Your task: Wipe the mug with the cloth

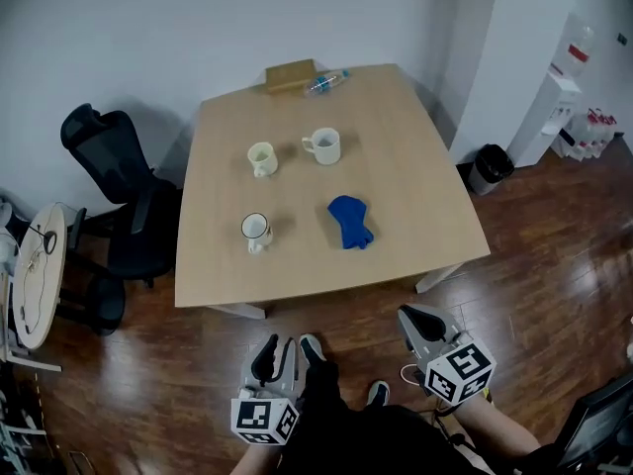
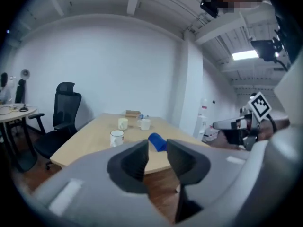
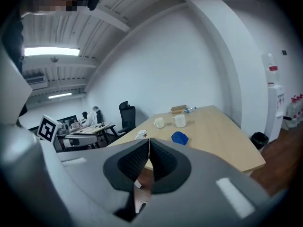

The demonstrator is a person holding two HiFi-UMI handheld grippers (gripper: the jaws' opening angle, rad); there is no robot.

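No legible text anywhere. Only coded black-and-white square markers, on the left cube and right cube at the bottom of the head view. Red label on the water dispenser, upper right, is too small to read.

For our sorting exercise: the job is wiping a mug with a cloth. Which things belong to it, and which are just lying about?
Belongs: blue cloth; cream mug, white mug, dark-rimmed mug (which one is meant is unclear).
Lying about: plastic bottle; brown box; office chair; bin.
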